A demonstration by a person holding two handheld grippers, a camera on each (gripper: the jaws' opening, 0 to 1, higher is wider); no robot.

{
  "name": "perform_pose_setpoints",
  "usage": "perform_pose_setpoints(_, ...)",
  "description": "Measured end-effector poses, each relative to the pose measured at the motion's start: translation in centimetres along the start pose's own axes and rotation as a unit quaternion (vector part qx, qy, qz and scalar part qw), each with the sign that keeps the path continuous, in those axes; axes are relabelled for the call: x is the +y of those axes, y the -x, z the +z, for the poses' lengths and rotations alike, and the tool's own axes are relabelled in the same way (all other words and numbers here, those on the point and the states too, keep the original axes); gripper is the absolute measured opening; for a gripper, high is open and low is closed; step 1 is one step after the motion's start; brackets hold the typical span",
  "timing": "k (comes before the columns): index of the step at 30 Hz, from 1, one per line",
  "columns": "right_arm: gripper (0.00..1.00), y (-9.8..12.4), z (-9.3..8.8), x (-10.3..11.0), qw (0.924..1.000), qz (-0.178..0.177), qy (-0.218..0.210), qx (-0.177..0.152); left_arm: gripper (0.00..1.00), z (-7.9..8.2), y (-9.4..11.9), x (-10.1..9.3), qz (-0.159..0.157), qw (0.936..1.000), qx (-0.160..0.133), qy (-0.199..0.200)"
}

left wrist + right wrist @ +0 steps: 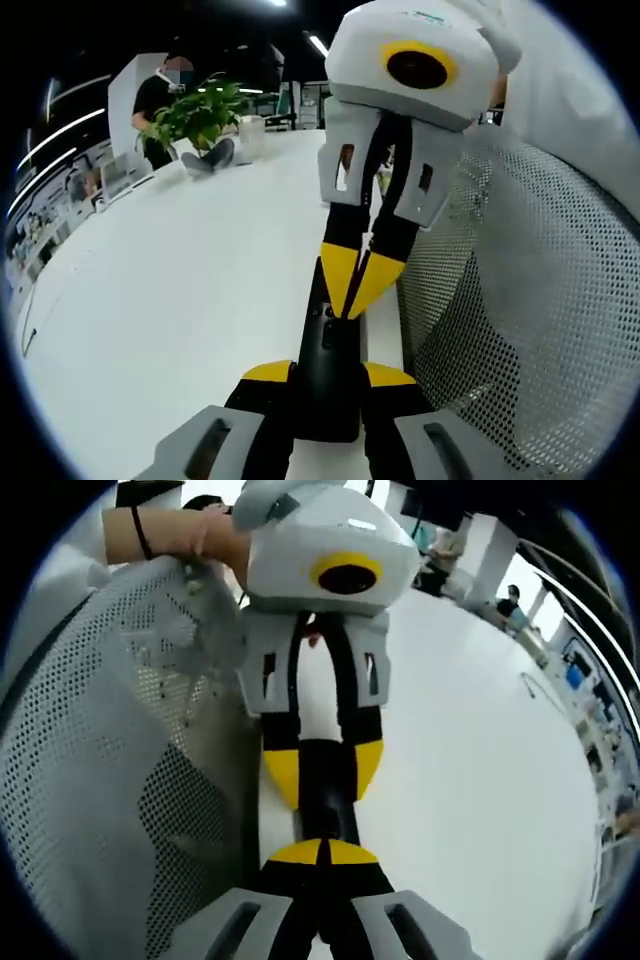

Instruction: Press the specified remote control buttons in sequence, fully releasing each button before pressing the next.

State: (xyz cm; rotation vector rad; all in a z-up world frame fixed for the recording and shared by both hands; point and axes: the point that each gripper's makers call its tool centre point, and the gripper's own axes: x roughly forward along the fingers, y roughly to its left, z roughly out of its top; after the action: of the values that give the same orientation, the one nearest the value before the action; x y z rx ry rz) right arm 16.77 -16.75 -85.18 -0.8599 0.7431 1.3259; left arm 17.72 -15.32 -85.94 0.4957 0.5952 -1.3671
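A slim black remote control (332, 345) lies lengthwise between the yellow-tipped jaws of my left gripper (330, 375), which is shut on its sides just above the white table. My right gripper (358, 287) comes down from above, its two yellow tips shut together into a point that touches the remote's upper face near its buttons. In the right gripper view, my right gripper (325, 852) shows its tips closed on top of the remote (325, 800), while the left gripper (325, 770) faces it and clamps the remote from both sides.
The white table (180, 290) stretches away, with a potted green plant (197, 115) and a white cup (250, 135) at its far end and a person beside them. A grey mesh chair back (520, 300) stands close on the right; a hand with a wristband (180, 535) holds the left gripper.
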Motion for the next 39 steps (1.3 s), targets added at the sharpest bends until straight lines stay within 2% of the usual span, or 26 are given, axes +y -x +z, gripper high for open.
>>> perform_pose_setpoints(5,0.00,0.27,-0.46,0.23,0.9999,0.008,-0.011,-0.001,0.24,-0.02,-0.01,0.02,-0.001,1.0000,0.000,0.001)
perform_pose_setpoints(13,0.00,0.16,-0.50,0.42,0.9999,0.013,0.005,0.010,0.24,-0.01,-0.01,-0.02,-0.003,1.0000,-0.001,0.001)
perform_pose_setpoints(18,0.00,0.07,-0.55,0.60,0.9988,0.016,0.041,0.021,0.24,-0.04,-0.03,-0.05,-0.004,1.0000,0.000,0.000)
perform_pose_setpoints(21,0.00,-0.05,-0.63,0.70,0.9963,0.012,0.077,0.035,0.25,0.00,-0.04,-0.07,-0.004,1.0000,0.000,0.000)
perform_pose_setpoints(24,0.00,-0.10,-0.60,0.75,0.9955,0.010,0.084,0.043,0.25,-0.01,-0.04,-0.08,-0.004,1.0000,0.000,0.000)
perform_pose_setpoints(33,0.00,-0.13,-0.64,0.62,0.9955,0.015,0.080,0.050,0.25,0.02,-0.07,-0.08,-0.005,1.0000,0.001,-0.003)
perform_pose_setpoints(37,0.00,-0.13,-0.63,0.74,0.9972,0.017,0.062,0.039,0.25,0.03,-0.11,-0.08,-0.006,1.0000,0.001,-0.004)
perform_pose_setpoints(39,0.00,-0.08,-0.66,0.81,0.9979,0.004,0.059,0.025,0.25,0.03,-0.12,-0.08,-0.005,1.0000,0.001,-0.004)
